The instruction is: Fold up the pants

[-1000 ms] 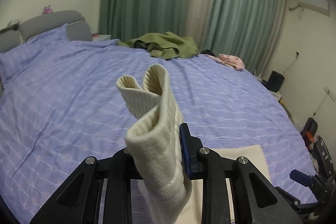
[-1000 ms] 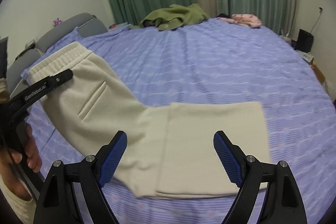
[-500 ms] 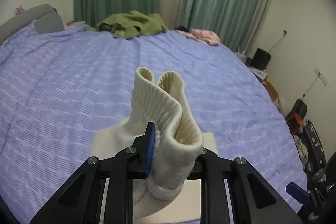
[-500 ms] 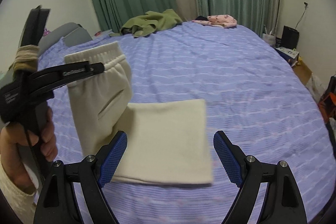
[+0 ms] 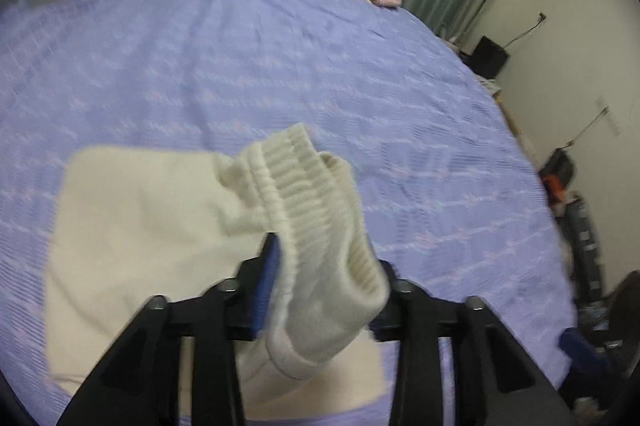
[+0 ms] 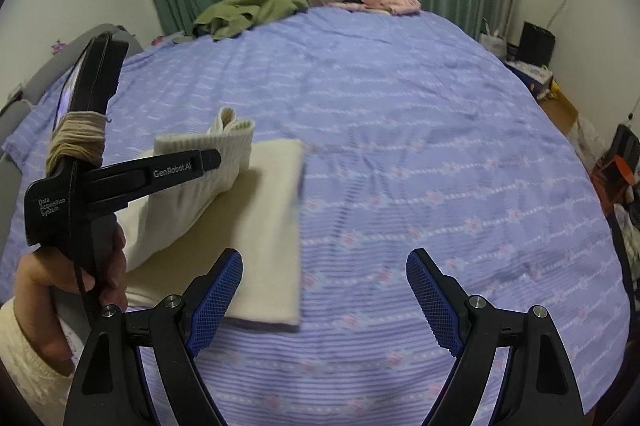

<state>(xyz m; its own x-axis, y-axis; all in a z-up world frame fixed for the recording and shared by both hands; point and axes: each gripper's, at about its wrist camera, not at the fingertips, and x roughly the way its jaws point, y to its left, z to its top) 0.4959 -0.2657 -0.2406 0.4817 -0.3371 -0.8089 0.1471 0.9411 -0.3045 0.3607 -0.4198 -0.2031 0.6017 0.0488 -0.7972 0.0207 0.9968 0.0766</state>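
Just one pants [image 5: 160,226] (cream), left tool [image 5: 316,274] gripping, right tool [image 6: 324,290] agape

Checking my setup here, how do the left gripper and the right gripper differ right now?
The left gripper is shut on the cream pants at their ribbed waistband; the right gripper is open and holds nothing. The left is lifting cloth; the right hangs over the purple bedspread. Both have blue pads.

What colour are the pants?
Cream white pants, clearest in the right wrist view.
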